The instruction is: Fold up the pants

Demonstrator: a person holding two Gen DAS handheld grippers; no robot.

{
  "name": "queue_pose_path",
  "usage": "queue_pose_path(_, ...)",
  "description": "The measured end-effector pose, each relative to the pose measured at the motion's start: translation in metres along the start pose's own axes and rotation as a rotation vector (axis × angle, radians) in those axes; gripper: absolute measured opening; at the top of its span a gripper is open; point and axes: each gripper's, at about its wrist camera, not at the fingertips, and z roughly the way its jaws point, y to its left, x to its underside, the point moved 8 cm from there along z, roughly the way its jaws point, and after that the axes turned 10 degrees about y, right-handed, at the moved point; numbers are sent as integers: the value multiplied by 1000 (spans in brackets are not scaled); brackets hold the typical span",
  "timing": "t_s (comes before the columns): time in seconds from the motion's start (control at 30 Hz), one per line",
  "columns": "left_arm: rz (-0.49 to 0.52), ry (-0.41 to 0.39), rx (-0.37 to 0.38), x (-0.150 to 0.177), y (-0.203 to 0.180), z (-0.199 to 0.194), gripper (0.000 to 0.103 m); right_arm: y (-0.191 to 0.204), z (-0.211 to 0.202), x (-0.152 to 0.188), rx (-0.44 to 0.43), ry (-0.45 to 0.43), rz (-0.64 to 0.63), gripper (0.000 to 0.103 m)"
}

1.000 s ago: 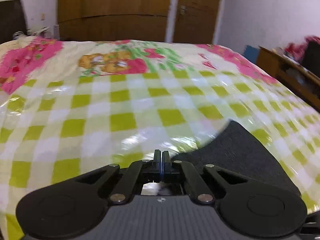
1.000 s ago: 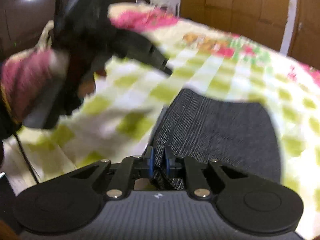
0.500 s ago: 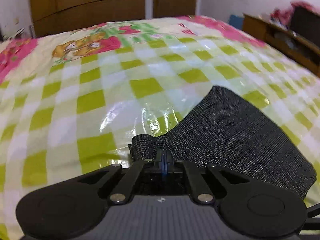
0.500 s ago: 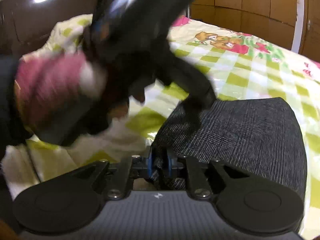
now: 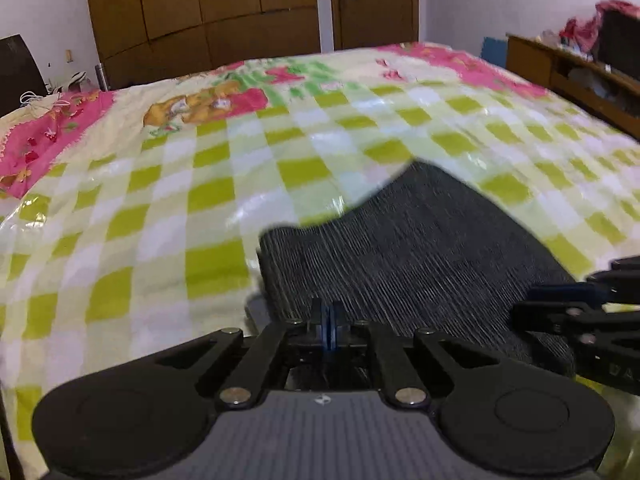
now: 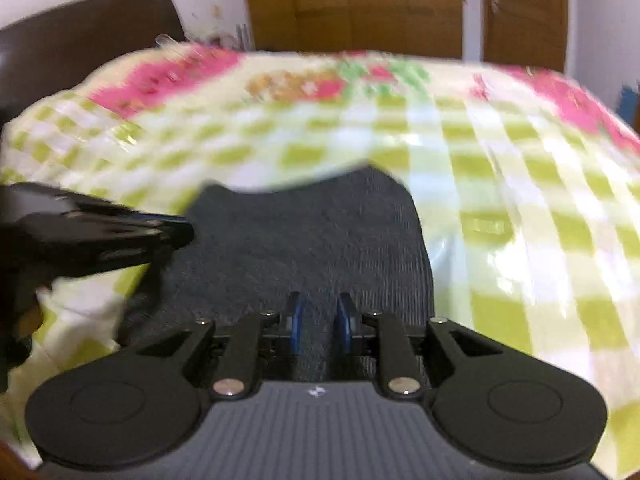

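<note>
Pants: dark grey woven-cloth pants (image 5: 420,248), matt, finely ribbed, lying on the bed.
Bedcover: green-and-white checked cover with pink floral border (image 5: 208,200), smooth and glossy like plastic film, catching bright glare.
Left gripper: black left gripper (image 5: 329,326), matt plastic body, ridged grey top plate, shiny round metal pivot pins, blue pads.
Right gripper: black right gripper (image 6: 320,322), same matt plastic, metal pins, blue pads (image 6: 295,320).
Wardrobe: brown wooden wardrobe (image 5: 224,12), smooth panels, dull sheen.
Side table: brown wooden side table (image 5: 536,60), plain finish.
Wall: pale, matt.
</note>
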Motion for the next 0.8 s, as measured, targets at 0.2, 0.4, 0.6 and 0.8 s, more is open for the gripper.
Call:
queue_pose_path(0.2, 11, -14, -1, 12, -10, -22, 21, 7, -15, 9, 30, -28, -26, 19)
queue_pose_path(0.4, 7, -10, 19, 32, -18, -33, 22, 4, -18, 4, 70, -38, -23, 19)
queue_pose_path(0.6, 28, 23, 15, 42, -24, -22, 23, 5, 6, 4, 88, 10, -36, 19)
queue_pose_path(0.8, 14, 35, 55, 43, -14, -12, 23, 19, 23, 2, 75, 33, -63, 24)
